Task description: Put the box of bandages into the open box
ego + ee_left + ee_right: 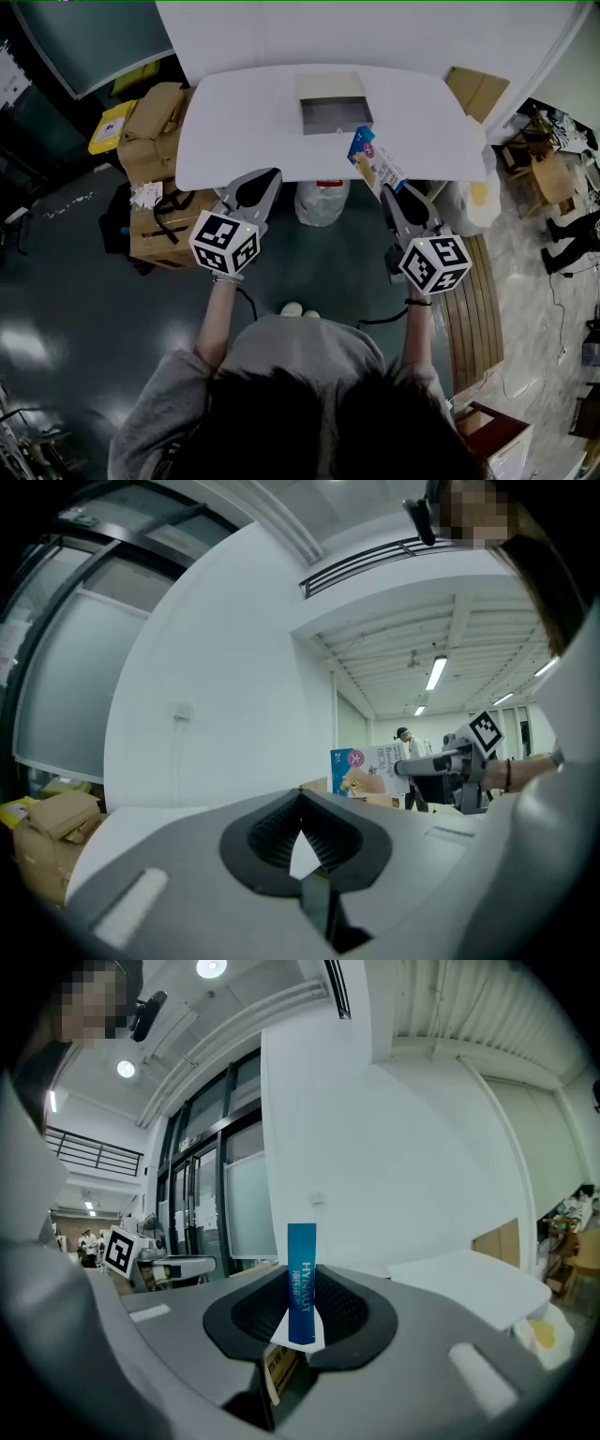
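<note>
Head view, looking steeply down: I hold a two-jaw gripper in each hand at the near edge of a white table [234, 122]. The right gripper [388, 191] is clamped on the near end of the box of bandages [375, 159], a flat blue and cream carton. Its long axis runs straight on from the jaws, away from me and slightly to the left. Its far blue end points at the near right corner of the open box [334, 105] and meets that corner in the picture. I cannot tell how high above the table the carton is.

The open box is grey with a low wall, and it sits at the middle of the table toward the far edge. In the right gripper view the carton shows edge-on as a narrow blue strip standing upright between the two dark pads, which press on it from both sides.

The left gripper [269, 176] hangs over the near table edge, left of the open box and well apart from it. In the left gripper view its jaws meet at the tips with nothing held; only a small triangle of white table shows through the pads.

Below the near table edge, between the grippers, stands a clear water bottle [322, 202]. Cardboard boxes [155, 127] are stacked on the floor at the left end of the table, and a yellow item [111, 127] lies beside them. A white bag [473, 202] and a slatted wooden bench [478, 309] are at the right.
</note>
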`<state>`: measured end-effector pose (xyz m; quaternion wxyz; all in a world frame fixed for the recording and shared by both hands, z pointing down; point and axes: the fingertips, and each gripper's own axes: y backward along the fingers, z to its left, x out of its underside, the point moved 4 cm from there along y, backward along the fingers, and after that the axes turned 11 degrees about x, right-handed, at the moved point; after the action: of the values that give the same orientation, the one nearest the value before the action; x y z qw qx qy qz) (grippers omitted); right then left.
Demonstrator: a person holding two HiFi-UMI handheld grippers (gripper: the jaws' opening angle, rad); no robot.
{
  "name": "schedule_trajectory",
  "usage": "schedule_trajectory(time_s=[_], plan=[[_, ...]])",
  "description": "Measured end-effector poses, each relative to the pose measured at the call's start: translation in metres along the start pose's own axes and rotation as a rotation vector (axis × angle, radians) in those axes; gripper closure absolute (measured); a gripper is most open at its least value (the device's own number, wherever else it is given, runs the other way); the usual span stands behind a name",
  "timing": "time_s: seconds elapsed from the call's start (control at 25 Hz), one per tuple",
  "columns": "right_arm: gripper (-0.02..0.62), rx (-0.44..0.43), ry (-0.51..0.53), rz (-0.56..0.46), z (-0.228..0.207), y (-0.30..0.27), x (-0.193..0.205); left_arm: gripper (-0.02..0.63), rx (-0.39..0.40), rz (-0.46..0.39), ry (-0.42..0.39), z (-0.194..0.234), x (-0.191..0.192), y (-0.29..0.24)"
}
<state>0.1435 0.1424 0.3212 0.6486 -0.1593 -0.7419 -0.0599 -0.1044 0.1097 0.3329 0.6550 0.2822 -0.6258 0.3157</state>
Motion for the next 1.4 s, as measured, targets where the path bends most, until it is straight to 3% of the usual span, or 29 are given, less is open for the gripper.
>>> schedule_trajectory(time_s=[0.52,1.04,1.4], plan=[[0.500,-0.016,-0.051,-0.009,-0.015,0.004,-0.001,0.612,-0.043,0.016,0.023,-0.014,0.010,0.006],[0.500,-0.023,-0.063,0.004,-0.025,-0.067,-0.002,0.612,-0.041,0.022,0.037,0.050,0.016,-0.034],[0.500,0.018,-0.083,0.011,-0.040,-0.115,-0.004,0.612,0.018,0.030,0.040,0.094,0.015,-0.078]])
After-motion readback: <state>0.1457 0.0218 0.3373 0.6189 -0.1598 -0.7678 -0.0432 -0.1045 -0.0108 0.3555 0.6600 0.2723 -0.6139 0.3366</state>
